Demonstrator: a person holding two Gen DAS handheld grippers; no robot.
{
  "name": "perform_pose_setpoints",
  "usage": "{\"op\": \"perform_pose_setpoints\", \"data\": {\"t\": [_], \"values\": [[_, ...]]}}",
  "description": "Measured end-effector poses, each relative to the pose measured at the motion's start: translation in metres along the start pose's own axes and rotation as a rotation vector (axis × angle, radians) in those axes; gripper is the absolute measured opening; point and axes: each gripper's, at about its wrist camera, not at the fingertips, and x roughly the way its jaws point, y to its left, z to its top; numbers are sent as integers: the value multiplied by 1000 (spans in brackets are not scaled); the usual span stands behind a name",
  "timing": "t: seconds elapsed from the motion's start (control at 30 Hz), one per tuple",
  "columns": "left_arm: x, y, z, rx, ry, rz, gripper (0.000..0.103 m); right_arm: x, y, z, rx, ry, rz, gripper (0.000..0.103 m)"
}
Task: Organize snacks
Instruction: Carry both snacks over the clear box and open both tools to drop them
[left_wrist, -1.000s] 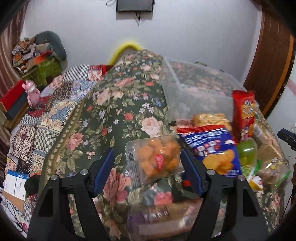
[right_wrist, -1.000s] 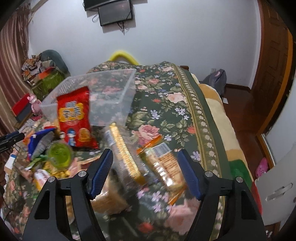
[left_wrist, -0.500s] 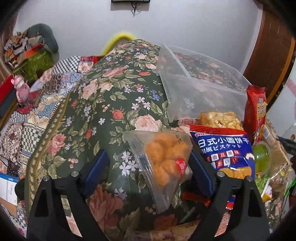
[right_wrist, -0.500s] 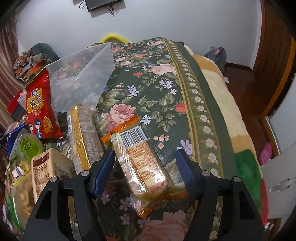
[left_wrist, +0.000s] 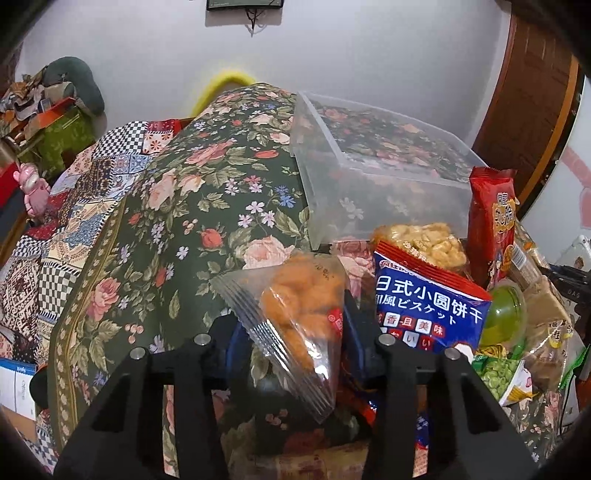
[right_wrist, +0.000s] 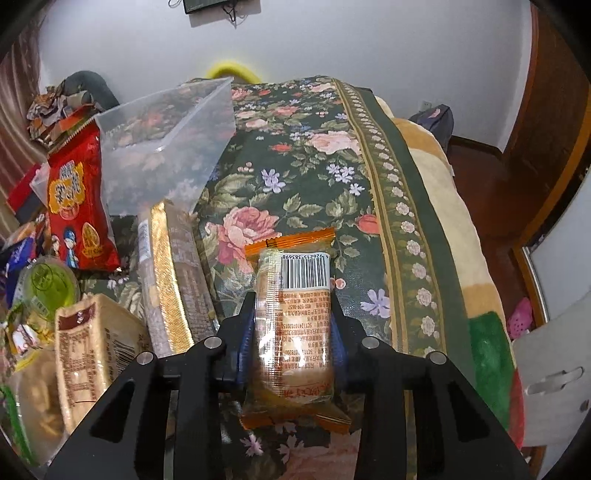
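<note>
In the left wrist view a clear bag of orange puffs (left_wrist: 299, 295) stands tilted between the blue pads of my left gripper (left_wrist: 295, 332). Its jaws are closing and both pads press the bag's sides. The right wrist view shows my right gripper (right_wrist: 293, 332) shut on an orange-edged biscuit pack (right_wrist: 295, 280), barcode facing up, just above the floral cloth (right_wrist: 295, 177). A clear plastic bin (left_wrist: 369, 173) sits behind the snack pile; in the right wrist view the bin (right_wrist: 162, 147) is at the upper left.
Right of the left gripper lie a blue biscuit bag (left_wrist: 428, 306), a pale puff pack (left_wrist: 421, 240), a red bag (left_wrist: 491, 221) and a green cup (left_wrist: 504, 314). A gold-edged pack (right_wrist: 173, 273) and a beige pack (right_wrist: 88, 350) lie left of the right gripper.
Both grippers sank toward the cloth and went from wide open to closed: the left on the bag of orange puffs, the right on the biscuit pack, which now stands straight between the pads.
</note>
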Motion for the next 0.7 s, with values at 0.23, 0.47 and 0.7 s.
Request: {"op": "perform_pose_setpoints", "data": {"t": [0.23, 0.47, 0.7], "values": [[-29, 4, 4, -16, -53, 30, 45, -24, 4, 18, 4, -76, 10, 32], [-65, -6, 29, 8, -139, 28, 45, -49, 23, 46, -36, -163, 32, 32], [-82, -25, 63, 33, -199, -9, 45, -58, 48, 76, -88, -229, 65, 32]]}}
